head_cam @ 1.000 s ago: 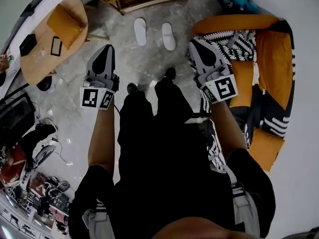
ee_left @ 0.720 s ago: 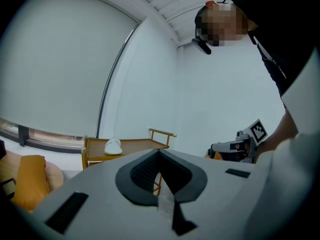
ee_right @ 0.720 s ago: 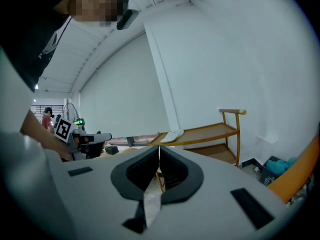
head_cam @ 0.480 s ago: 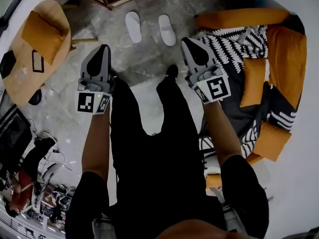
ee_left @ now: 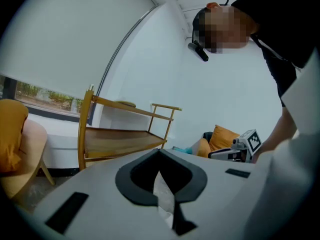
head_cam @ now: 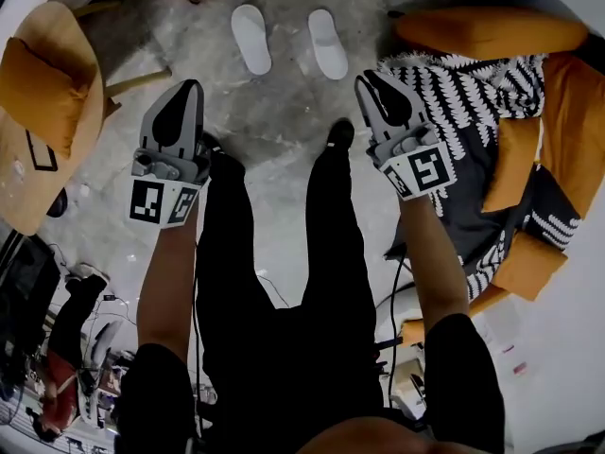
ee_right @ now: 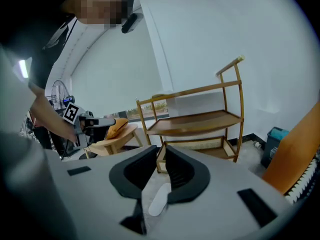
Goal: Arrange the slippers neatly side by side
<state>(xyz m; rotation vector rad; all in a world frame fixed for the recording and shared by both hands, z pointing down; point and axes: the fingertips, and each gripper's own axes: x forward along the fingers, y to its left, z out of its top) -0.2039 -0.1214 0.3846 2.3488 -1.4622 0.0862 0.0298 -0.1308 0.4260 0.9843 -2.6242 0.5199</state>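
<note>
Left gripper (head_cam: pixel 192 85) closed, empty; right gripper (head_cam: pixel 363 78) barely parted, empty. Left slipper (head_cam: pixel 250 38) and right slipper (head_cam: pixel 327 43) lie far off, splayed: step close, open wide, square their toes

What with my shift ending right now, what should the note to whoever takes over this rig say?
Left gripper: shut, empty, held out over the floor.
Right gripper: jaws a narrow slit apart, empty.
Slippers: left slipper and right slipper lie on the floor ahead, before the wooden shelf, with a gap between them and not quite parallel.
Done: neither slipper is gripped yet.
Left: probably close the gap and line the pair up.
</note>
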